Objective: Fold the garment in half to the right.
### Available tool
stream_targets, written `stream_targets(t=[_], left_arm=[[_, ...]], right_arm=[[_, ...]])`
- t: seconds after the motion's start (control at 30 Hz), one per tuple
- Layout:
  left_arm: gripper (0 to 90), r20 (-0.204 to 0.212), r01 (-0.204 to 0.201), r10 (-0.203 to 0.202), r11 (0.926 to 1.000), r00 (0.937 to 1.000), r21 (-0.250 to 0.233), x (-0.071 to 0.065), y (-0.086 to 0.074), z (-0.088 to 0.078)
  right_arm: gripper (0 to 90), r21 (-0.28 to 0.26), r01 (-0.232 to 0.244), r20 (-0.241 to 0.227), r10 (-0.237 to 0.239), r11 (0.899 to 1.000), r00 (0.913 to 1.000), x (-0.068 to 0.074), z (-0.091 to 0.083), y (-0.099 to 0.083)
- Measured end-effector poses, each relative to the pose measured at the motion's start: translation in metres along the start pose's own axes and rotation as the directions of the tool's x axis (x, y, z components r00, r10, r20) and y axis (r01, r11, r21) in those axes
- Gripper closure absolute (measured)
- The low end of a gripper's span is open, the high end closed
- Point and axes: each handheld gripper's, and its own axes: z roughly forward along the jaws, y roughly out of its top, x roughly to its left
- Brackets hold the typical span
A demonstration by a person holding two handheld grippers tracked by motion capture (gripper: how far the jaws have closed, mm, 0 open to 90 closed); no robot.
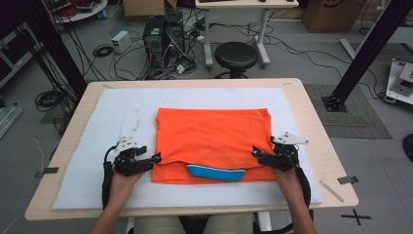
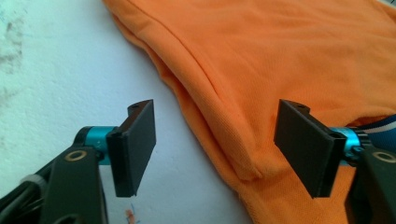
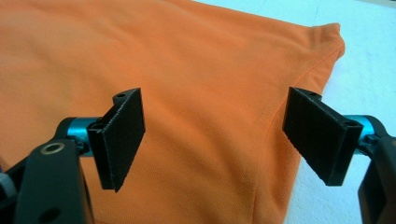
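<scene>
A folded orange shirt [image 1: 213, 141] lies flat in the middle of a white mat [image 1: 112, 126]; its blue and white collar [image 1: 215, 172] peeks out at the near edge. My left gripper [image 1: 155, 158] sits at the shirt's near left corner, open, with the folded orange edge [image 2: 219, 140] lying between the jaws and no pad pressing on it. My right gripper [image 1: 255, 153] rests at the near right corner, open over the orange cloth [image 3: 210, 130], nothing pinched. A hand holds each gripper from the near side.
The mat covers a wooden table [image 1: 319, 146]. Bare mat lies left of the shirt [image 2: 56, 93] and to its right [image 3: 369, 70]. Beyond the table stand a black stool [image 1: 236, 56], a computer tower [image 1: 155, 36] and floor cables.
</scene>
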Motion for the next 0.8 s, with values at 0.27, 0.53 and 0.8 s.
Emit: stream_targets(t=[0.27,0.53,0.8], left_arm=[[44.3,-0.022,-0.019,0.02,0.9987,0.9995,0.048,-0.006,-0.001,0.004],[54.9,-0.023,-0.042,0.045,0.9948,0.9987,0.092,-0.011,-0.001,0.007],[63.9,-0.04,-0.076,0.081,0.9911,0.9959,0.109,-0.017,-0.001,0.01]], right_arm=[[21.4,0.004,0.007,-0.012,-0.007,1.0,0.9999,0.004,0.001,0.002],[21.5,0.029,0.002,-0.066,0.0,1.0,0.9978,0.009,0.008,0.009],[21.5,0.051,0.007,-0.121,-0.001,0.999,0.9927,0.017,0.022,0.025]])
